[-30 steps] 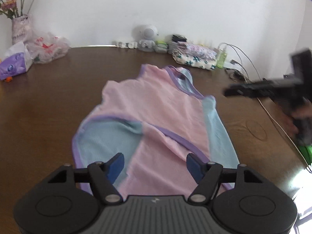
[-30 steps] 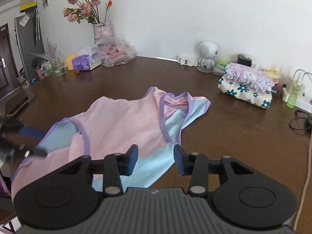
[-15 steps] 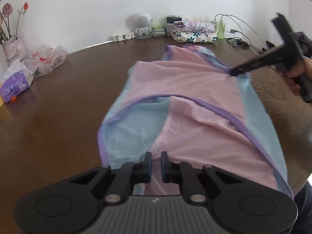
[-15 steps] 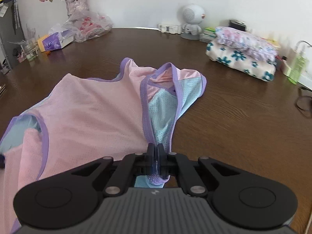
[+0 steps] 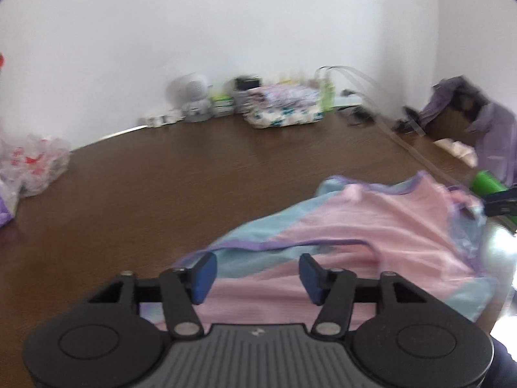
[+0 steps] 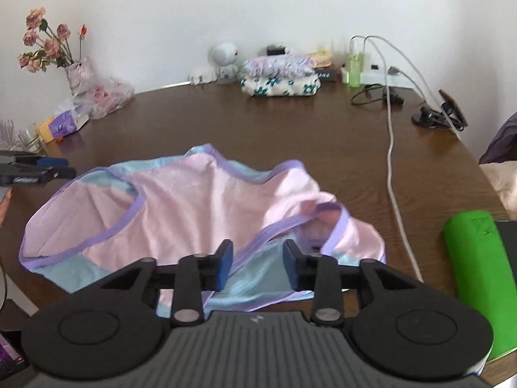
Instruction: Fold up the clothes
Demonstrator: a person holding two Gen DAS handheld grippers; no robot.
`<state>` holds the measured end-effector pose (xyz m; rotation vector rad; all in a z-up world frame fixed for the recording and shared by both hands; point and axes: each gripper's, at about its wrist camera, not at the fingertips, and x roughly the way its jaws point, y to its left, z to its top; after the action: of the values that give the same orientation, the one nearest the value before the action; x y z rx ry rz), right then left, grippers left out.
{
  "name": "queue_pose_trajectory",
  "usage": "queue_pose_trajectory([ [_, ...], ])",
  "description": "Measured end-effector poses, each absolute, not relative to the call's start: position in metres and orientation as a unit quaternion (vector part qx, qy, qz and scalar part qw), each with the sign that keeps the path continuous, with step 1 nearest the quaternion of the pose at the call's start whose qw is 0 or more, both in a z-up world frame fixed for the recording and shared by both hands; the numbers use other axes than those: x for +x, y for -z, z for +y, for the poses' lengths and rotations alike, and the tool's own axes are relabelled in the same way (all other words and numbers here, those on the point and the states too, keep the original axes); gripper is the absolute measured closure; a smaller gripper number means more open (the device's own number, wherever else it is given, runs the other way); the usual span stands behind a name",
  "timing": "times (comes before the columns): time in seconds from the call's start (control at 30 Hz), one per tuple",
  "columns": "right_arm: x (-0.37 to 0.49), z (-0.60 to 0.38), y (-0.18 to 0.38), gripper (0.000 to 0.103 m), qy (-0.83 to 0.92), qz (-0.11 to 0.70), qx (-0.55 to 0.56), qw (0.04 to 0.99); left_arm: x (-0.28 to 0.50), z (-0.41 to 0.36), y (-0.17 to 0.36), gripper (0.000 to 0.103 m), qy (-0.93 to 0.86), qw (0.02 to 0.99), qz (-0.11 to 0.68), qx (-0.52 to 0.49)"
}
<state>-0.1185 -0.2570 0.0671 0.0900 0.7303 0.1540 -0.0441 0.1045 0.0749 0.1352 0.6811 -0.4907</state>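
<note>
Both the left gripper (image 5: 255, 274) and right gripper (image 6: 257, 266) are hovering spread apart, gripping nothing, over the rumpled pink-and-blue garment (image 6: 194, 207) just ahead of them, which looks mid-fold, so fresh holds on its edges are probably needed.

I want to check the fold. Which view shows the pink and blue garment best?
The right wrist view: the pink and blue mesh garment with purple trim lies nearly whole and sharp. The left wrist view shows it blurred, cut by the frame's right edge.

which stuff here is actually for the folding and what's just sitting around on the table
For the job:
pink and blue garment
left gripper, open
right gripper, open

Lying about:
flower vase
folded floral stack
green roll
white cable
plastic bag
</note>
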Motion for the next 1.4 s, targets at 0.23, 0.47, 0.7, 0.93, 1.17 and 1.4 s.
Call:
queue_pose_trajectory([
  [0.23, -0.102, -0.26, -0.047, 0.065, -0.116, 0.374, 0.054, 0.918, -0.073, 0.064, -0.04, 0.043, 0.289, 0.876, 0.386, 0.002],
  [0.47, -0.076, -0.249, -0.024, 0.066, -0.12, 0.38, 0.113, 0.91, -0.06, 0.047, -0.024, 0.069, 0.262, 0.872, 0.41, -0.05],
  [0.7, -0.065, -0.241, -0.038, 0.101, -0.128, 0.324, 0.123, 0.93, -0.075, 0.062, -0.035, 0.103, 0.23, 0.887, 0.396, -0.065],
  [0.93, -0.055, -0.237, -0.046, 0.093, -0.129, 0.306, 0.111, 0.937, -0.097, 0.092, -0.04, 0.102, 0.159, 0.902, 0.389, -0.099],
  [1.17, -0.102, -0.26, -0.042, 0.052, -0.16, 0.354, 0.092, 0.917, -0.084, 0.079, -0.037, 0.062, 0.193, 0.902, 0.376, -0.087],
  [1.4, -0.125, -0.239, -0.023, 0.062, -0.2, 0.391, 0.119, 0.891, -0.071, 0.036, -0.023, 0.102, 0.257, 0.872, 0.414, -0.05],
])
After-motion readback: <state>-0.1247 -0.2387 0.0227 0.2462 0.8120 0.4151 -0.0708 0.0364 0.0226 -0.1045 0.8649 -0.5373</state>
